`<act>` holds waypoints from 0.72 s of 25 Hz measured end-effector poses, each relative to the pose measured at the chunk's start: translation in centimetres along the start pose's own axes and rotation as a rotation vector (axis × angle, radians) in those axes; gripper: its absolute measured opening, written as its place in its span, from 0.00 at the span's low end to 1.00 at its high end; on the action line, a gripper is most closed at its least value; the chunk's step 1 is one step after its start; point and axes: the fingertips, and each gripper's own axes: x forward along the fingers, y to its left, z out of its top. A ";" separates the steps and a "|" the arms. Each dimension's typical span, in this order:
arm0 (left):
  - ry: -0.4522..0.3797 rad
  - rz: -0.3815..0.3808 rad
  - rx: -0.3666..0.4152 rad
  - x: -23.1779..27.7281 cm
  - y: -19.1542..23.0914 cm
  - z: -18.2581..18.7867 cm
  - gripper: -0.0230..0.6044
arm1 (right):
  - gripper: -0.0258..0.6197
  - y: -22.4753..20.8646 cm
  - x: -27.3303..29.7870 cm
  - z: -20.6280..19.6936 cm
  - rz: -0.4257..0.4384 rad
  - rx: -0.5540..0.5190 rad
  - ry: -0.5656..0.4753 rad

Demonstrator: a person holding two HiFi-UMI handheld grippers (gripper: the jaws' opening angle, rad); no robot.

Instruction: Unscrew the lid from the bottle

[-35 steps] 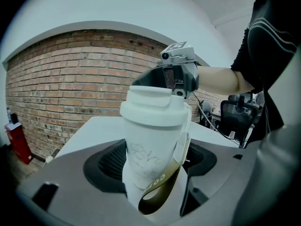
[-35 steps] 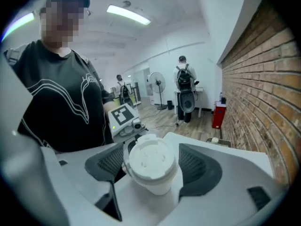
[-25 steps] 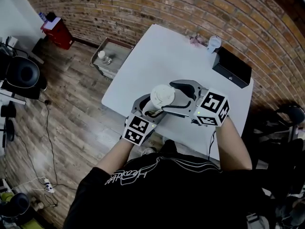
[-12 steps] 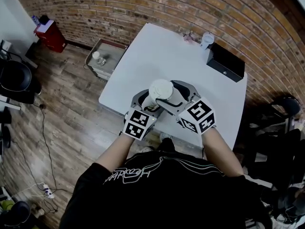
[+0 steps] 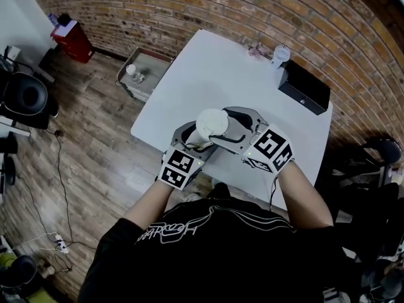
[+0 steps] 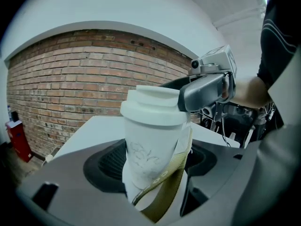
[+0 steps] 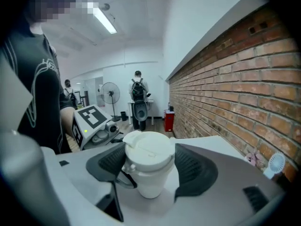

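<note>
A white bottle (image 5: pixel 211 124) with a white lid (image 7: pixel 148 149) and an olive strap (image 6: pixel 169 182) is held upright over the table's near edge. My left gripper (image 5: pixel 197 137) is shut on the bottle's body (image 6: pixel 150 154), one pad on each side. My right gripper (image 5: pixel 221 126) comes in from the right at lid height. In the right gripper view its two black pads sit against the lid's rim on both sides. The left gripper view shows the right gripper (image 6: pixel 202 91) beside the lid (image 6: pixel 155 107). The bottle's base is hidden.
The white table (image 5: pixel 214 74) stands against a brick wall, with a black box (image 5: pixel 304 88) and a small white fan (image 5: pixel 281 57) at its far right corner. A low trolley (image 5: pixel 142 74) stands left of it, a red cabinet (image 5: pixel 71 38) further left. People (image 7: pixel 137 102) stand far off.
My right gripper has turned about the lid, its marker cube rotating and shifting slightly. The bottle has stayed in my left gripper's hold, close to where it was.
</note>
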 end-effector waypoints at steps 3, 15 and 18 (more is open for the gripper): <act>0.008 0.003 -0.001 -0.1 0.0 0.0 0.61 | 0.54 0.1 0.1 0.0 0.145 -0.082 0.045; 0.035 0.009 -0.001 -0.4 -0.1 -0.2 0.61 | 0.54 1.0 0.3 0.1 0.593 -0.347 0.166; 0.042 0.008 -0.001 -0.5 -0.1 -0.2 0.61 | 0.54 1.0 0.3 0.2 0.600 -0.350 0.164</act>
